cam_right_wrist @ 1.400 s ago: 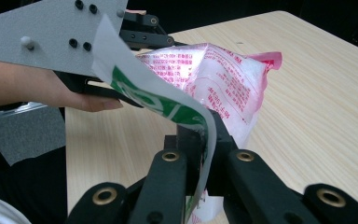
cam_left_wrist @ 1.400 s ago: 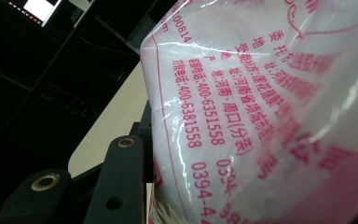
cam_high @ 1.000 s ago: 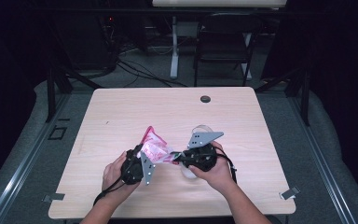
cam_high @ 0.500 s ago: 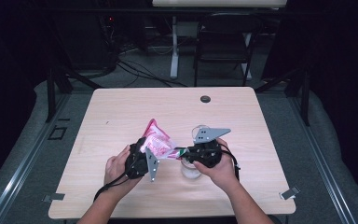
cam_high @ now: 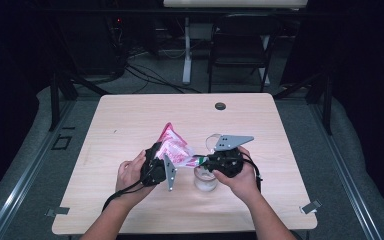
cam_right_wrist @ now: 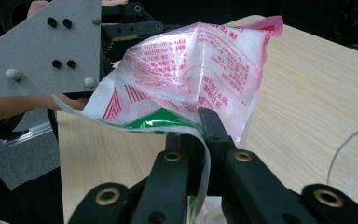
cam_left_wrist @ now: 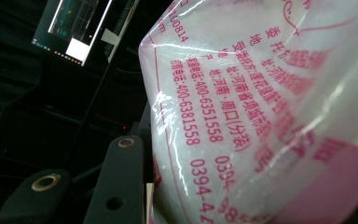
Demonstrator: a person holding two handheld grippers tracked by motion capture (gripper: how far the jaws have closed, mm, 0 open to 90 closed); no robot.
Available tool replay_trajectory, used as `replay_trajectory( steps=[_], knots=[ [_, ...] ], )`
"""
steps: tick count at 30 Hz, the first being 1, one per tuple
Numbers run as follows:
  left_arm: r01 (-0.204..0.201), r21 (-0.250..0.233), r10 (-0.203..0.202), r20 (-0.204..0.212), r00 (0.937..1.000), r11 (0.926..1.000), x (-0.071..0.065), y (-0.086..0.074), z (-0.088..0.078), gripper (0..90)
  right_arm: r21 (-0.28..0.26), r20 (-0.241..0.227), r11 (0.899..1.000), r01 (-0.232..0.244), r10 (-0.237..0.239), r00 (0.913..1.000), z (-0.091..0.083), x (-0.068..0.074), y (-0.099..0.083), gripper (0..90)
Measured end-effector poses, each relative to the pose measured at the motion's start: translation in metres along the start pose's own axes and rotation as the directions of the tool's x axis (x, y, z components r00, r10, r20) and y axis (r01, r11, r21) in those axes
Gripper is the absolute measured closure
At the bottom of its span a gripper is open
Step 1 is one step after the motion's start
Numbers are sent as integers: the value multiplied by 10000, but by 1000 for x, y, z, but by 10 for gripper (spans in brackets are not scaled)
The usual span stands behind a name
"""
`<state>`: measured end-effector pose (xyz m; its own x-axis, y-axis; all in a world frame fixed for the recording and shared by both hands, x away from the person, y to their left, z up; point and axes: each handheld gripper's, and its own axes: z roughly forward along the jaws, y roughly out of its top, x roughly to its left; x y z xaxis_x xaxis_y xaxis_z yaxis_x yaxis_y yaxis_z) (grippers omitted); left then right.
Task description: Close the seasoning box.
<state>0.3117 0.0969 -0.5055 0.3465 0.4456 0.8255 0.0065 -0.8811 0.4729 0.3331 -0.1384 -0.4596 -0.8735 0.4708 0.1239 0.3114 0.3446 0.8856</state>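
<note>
Pink sugar bag (cam_high: 174, 149) is held aloft near tabletop's front edge: left gripper (cam_high: 156, 164) clamps its body, right gripper (cam_high: 206, 161) pinches its corner above clear cup (cam_high: 205, 178). Pouring prob. not begun.

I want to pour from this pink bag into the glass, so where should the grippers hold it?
Grip the bag as it is held now: left gripper around its full body from the left, right gripper pinched on the flat lower edge from the right. That thin seam suits shut jaws, above the glass.

The plastic bag (cam_left_wrist: 261, 116) carries red print: "400-6381558", "0394-", seemingly "0814", plus Chinese characters.
</note>
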Motion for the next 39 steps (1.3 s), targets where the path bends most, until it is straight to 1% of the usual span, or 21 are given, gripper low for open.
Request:
replay_trajectory(
  steps=[3,4,6,8,14,15,17,21,23,25,32,37,39],
  knots=[
    [-87,8,87,-42,10000,10000,-1,1,1,646,44,-7,10000,-47,47,10000,0,-2,-1,893],
    [-210,45,210,-50,9998,9998,0,2,1,646,44,2,10000,-52,52,10000,0,-2,-1,893],
    [-156,-6,156,-89,9998,9999,-1,3,2,646,31,11,9999,-117,117,9999,-1,-3,-3,894],
    [-411,110,413,-107,9991,9991,0,4,2,646,70,34,9999,-143,142,9999,-1,-4,-4,893],
    [-569,174,572,-147,9983,9982,-1,7,2,646,72,82,9998,-193,192,9998,-2,-6,-6,894],
    [-665,214,670,-189,9976,9976,-1,7,2,646,73,116,9998,-188,187,9998,-2,-6,-6,893],
    [-745,145,748,-218,9970,9971,-2,8,3,647,178,141,9997,-166,163,9998,-2,-7,-7,893],
    [-852,207,857,-237,9960,9961,-3,8,4,648,321,144,9993,-206,202,9997,-1,-9,-10,892],
    [-986,219,991,-248,9948,9949,-4,8,5,648,373,172,9991,-216,209,9996,0,-10,-12,893],
    [-978,216,984,-240,9949,9950,-5,8,6,649,455,212,9987,-226,216,9995,0,-10,-13,893],
    [-1219,242,1226,-307,9920,9923,-7,8,7,649,541,226,9981,-304,292,9993,1,-11,-16,892],
    [-1338,260,1347,-361,9902,9907,-8,7,8,649,654,278,9974,-310,292,9992,2,-11,-18,893],
    [-1351,267,1360,-362,9901,9905,-8,7,8,649,617,278,9974,-363,346,9990,4,-11,-19,892]
  ],
)
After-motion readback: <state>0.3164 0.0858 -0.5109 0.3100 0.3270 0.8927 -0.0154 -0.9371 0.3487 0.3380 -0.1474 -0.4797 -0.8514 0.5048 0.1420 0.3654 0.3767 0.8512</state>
